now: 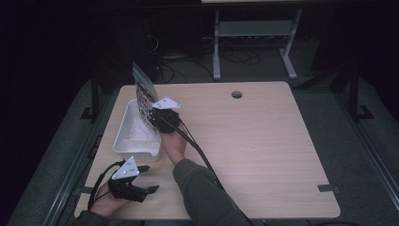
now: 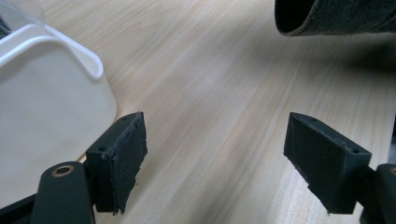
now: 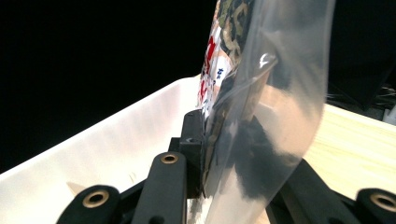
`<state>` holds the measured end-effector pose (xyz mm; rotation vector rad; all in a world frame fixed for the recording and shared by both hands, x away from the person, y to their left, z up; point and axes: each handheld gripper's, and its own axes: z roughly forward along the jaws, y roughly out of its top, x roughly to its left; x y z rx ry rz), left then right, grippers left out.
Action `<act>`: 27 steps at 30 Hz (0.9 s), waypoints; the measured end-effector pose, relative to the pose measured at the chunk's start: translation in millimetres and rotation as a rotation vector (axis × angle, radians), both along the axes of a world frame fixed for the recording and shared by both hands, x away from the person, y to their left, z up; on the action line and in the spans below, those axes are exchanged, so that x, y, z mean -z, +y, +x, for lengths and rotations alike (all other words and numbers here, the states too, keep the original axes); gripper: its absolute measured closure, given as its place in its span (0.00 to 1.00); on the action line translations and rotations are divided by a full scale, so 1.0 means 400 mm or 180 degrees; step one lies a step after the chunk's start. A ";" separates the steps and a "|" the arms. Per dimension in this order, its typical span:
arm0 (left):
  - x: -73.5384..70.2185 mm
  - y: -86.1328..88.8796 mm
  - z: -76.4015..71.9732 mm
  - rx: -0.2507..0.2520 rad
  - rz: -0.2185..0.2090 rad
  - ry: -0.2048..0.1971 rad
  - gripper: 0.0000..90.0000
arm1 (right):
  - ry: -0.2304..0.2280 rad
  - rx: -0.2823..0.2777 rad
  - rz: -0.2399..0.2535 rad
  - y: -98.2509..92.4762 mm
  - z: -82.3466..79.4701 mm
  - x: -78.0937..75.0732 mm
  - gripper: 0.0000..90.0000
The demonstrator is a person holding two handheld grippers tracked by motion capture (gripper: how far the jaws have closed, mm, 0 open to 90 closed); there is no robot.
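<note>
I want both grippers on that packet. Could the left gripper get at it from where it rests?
Probably yes: the left gripper is open and empty, the packet stands up from the right gripper, and only the white tub lies between.

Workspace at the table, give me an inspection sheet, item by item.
Surface: wooden table with a round hole near its far edge.
Job's things: printed plastic packet held upright over the white bin; the bin sits at the table's left edge.
Clutter: nothing seen.
Grippers: right gripper closed on the packet; left gripper open, holding nothing, low over the table beside the bin.
Cables: black cable trails from the right gripper along the sleeve.
Surroundings: dark room, metal frame legs and floor cables beyond the table.
</note>
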<state>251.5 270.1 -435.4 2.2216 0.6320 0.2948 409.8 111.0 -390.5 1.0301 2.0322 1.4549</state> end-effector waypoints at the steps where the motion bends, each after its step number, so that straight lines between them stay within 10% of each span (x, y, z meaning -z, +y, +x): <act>1: 0.000 0.000 0.000 0.0001 0.0002 0.0001 0.23 | 0.0001 -0.0001 0.0000 -0.001 0.001 0.000 0.82; 27: 0.001 -0.001 0.000 0.0004 0.0014 -0.0006 0.23 | 0.0221 -0.0154 0.0127 -0.036 0.030 -0.011 0.64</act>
